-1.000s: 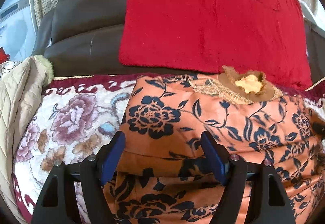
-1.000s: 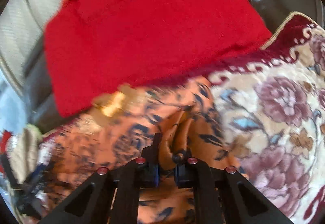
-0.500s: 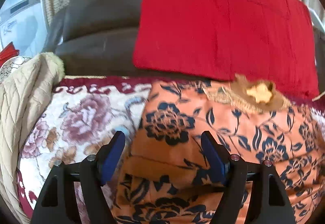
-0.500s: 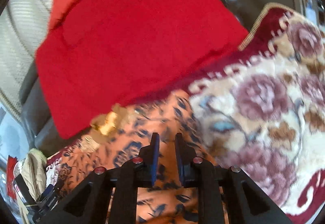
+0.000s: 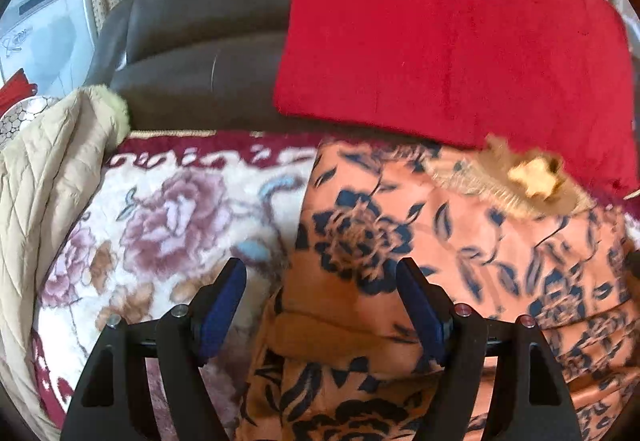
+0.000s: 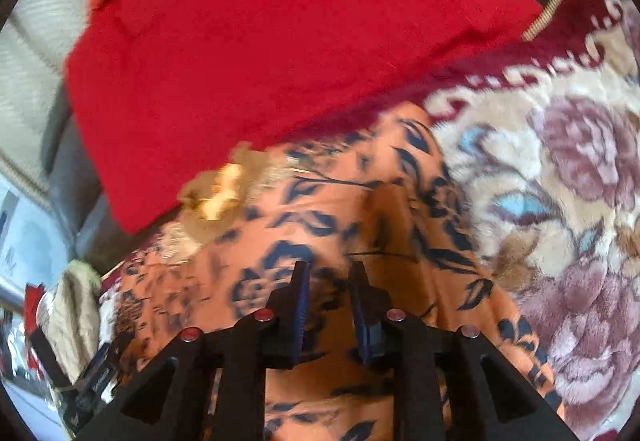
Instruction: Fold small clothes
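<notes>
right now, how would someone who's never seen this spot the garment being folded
Find the dark sofa with the red cloth draped over its back. On the seat's flowered blanket, just below that cloth, lies the garment: the only orange fabric, printed with dark blue flowers, with a gold trim patch at its top.

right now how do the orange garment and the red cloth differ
The orange garment has a dark floral print; the red cloth is plain. The orange garment lies on the floral blanket; the red cloth leans against the dark sofa back. Neither is gripped.
</notes>
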Demonstrator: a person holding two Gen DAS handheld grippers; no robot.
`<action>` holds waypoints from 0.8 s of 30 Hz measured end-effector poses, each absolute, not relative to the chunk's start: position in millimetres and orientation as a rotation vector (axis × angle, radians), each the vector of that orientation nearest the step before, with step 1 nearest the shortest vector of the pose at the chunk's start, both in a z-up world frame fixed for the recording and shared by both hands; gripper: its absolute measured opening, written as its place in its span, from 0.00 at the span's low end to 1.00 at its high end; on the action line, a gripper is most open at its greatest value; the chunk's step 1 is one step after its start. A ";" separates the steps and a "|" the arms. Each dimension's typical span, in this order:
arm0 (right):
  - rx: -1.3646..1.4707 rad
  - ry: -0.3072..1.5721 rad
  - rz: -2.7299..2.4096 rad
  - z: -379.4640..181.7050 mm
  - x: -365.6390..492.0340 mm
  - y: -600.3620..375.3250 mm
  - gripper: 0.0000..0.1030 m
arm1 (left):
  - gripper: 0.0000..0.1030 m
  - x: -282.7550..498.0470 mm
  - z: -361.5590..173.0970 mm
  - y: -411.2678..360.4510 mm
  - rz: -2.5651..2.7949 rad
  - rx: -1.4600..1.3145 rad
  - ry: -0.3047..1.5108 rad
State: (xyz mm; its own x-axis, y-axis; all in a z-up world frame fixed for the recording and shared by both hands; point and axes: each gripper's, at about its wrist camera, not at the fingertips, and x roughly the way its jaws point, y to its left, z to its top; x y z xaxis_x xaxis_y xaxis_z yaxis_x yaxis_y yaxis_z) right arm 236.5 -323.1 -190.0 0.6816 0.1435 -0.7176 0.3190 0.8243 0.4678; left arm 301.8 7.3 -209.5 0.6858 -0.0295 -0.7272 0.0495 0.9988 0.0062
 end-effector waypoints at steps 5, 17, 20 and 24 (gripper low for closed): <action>0.593 0.838 -0.010 -200.7 234.4 -283.4 0.28 | 0.76 312.2 -238.3 -14.6 -0.057 0.146 0.948; 0.490 0.906 0.094 -206.5 224.2 -255.7 0.28 | 0.79 305.9 -240.1 -23.0 -0.080 0.226 0.922; 0.500 0.901 0.098 -195.9 216.6 -254.2 0.28 | 0.79 297.7 -228.0 -19.8 -0.104 0.200 0.882; 0.477 0.871 0.089 -184.4 197.5 -257.0 0.27 | 0.80 285.5 -215.9 -21.0 -0.147 0.209 0.827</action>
